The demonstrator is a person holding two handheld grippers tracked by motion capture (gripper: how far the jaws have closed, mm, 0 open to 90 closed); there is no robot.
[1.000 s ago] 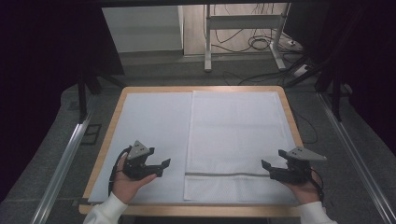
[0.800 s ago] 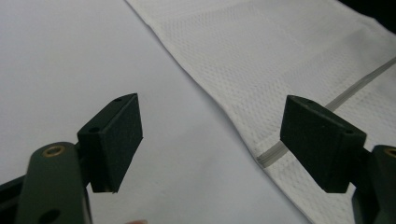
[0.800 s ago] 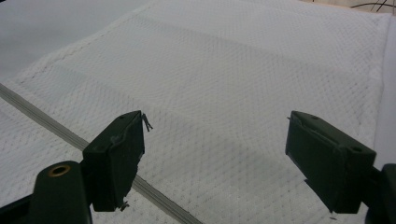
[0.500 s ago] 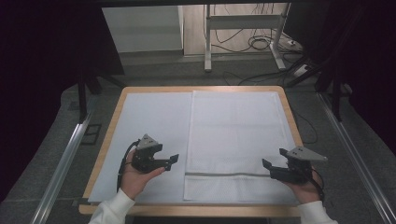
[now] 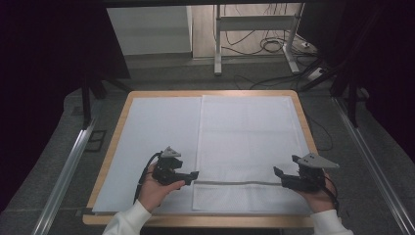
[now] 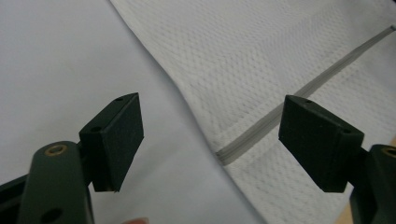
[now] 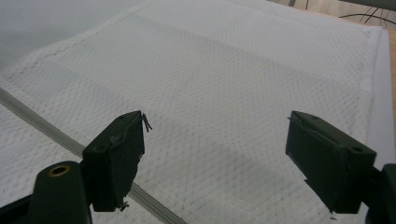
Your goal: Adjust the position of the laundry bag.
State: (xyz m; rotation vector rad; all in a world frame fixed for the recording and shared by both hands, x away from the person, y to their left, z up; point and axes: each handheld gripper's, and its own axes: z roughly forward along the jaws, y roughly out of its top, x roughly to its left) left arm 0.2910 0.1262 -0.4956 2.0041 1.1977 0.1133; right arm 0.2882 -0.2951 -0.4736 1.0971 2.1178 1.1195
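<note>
Here, we hold both tongs spread wide, gripping nothing. Our left gripper (image 5: 193,175) hovers just beside the near-left edge of the white mesh cloth (image 5: 244,142); in the left gripper view its pads (image 6: 122,135) frame the end of the grey stripe (image 6: 261,133) where it meets the cloth's hem. Our right gripper (image 5: 277,172) hangs over the cloth's near-right part, close to the other end of that stripe (image 7: 56,135).

We judge the cloth light, limp and slightly textured, so it should not slip between the pads, but it will sag and fold under its own weight. We recommend taking hold at the hemmed side edges near the stripe ends, where the doubled fabric offers a firmer bite.

Outward from the left gripper lies the pale blue mat (image 5: 147,132), bare and flat. Ahead of both tongs the cloth runs to the far side of the wooden table (image 5: 210,92). The table's near edge lies close behind our hands, so open room is forward.
</note>
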